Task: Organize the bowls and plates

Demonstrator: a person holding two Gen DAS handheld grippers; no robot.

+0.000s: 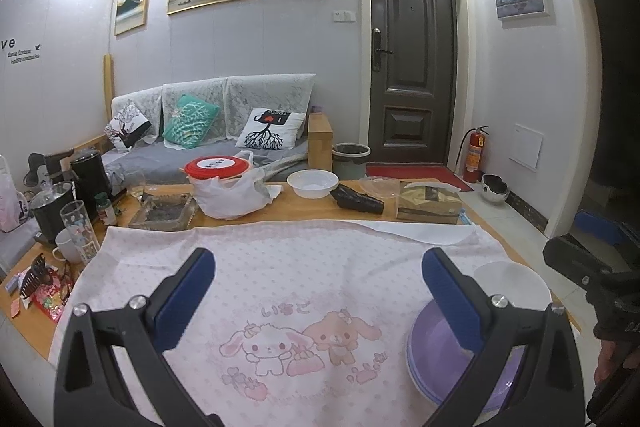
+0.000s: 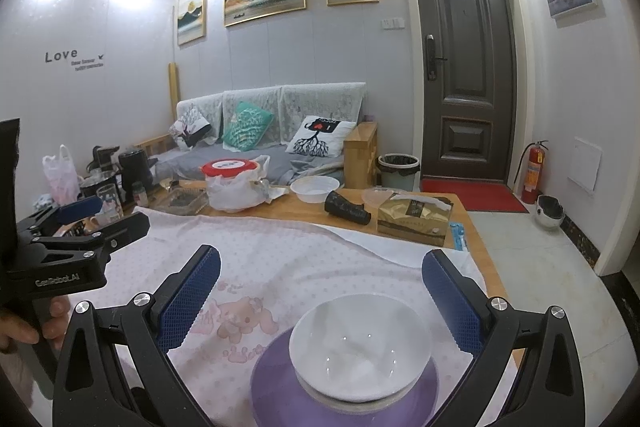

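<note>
A white bowl (image 2: 360,343) sits stacked on purple plates (image 2: 276,383) on the pink bunny cloth (image 2: 280,267). My right gripper (image 2: 320,291) is open and empty, its blue pads either side of the bowl and just above it. In the left wrist view the purple plates (image 1: 436,359) and the white bowl (image 1: 516,283) lie at the right, partly behind the right finger. My left gripper (image 1: 318,291) is open and empty over the cloth (image 1: 280,267). Another white bowl (image 1: 313,183) stands at the table's far side.
The far table edge holds a red-lidded container in a bag (image 1: 224,183), a glass tray (image 1: 164,213), a black pouch (image 1: 358,201), a tissue box (image 1: 428,203), kettles and cups (image 1: 72,215). The other gripper (image 2: 68,247) shows at the left of the right wrist view.
</note>
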